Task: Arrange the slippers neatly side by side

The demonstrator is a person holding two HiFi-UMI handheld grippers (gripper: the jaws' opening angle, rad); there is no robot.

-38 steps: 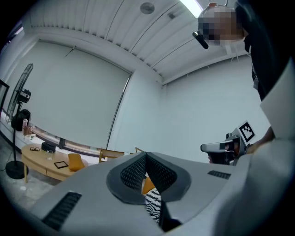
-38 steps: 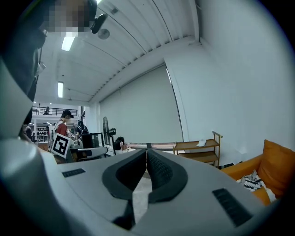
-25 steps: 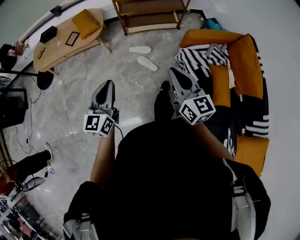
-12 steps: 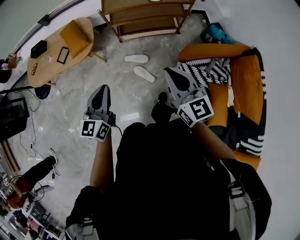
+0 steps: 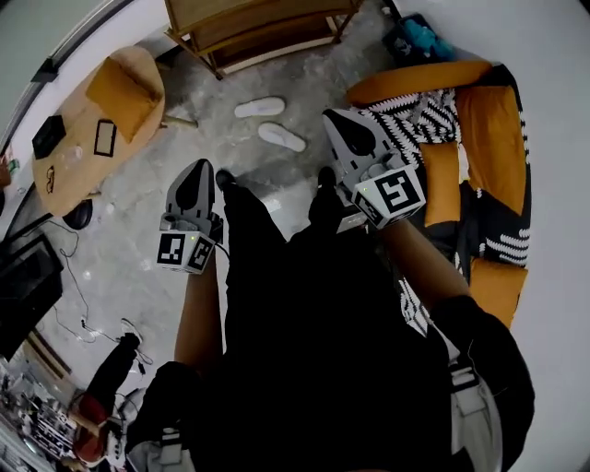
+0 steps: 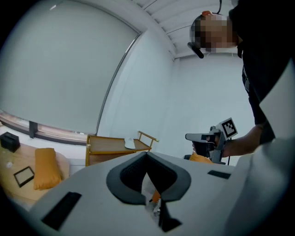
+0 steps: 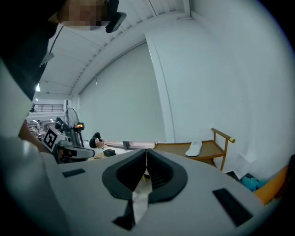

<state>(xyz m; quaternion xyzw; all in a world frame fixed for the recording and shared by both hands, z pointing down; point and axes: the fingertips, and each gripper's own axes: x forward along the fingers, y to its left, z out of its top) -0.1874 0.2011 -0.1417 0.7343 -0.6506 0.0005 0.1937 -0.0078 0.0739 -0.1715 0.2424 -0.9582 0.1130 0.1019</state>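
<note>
Slippers [image 5: 280, 136] closer; shelf [image 5: 261, 29] behind, sofa [image 5: 481, 120] right

A home-style living room: an orange sofa [image 5: 489, 129] with a black-and-white throw [image 5: 415, 118] at the right of the head view, a wooden shelf [image 5: 258, 28] at top, an oval wooden table [image 5: 78, 124] upper left, white slippers [image 5: 259, 108] on marbled floor [image 5: 138, 249].

The head camera is looking steeply down. Cameras on the left gripper [image 5: 199, 169] and right gripper [image 5: 337, 120] are both facing the shelf [image 5: 249, 11] at 12 o'clock.
</note>
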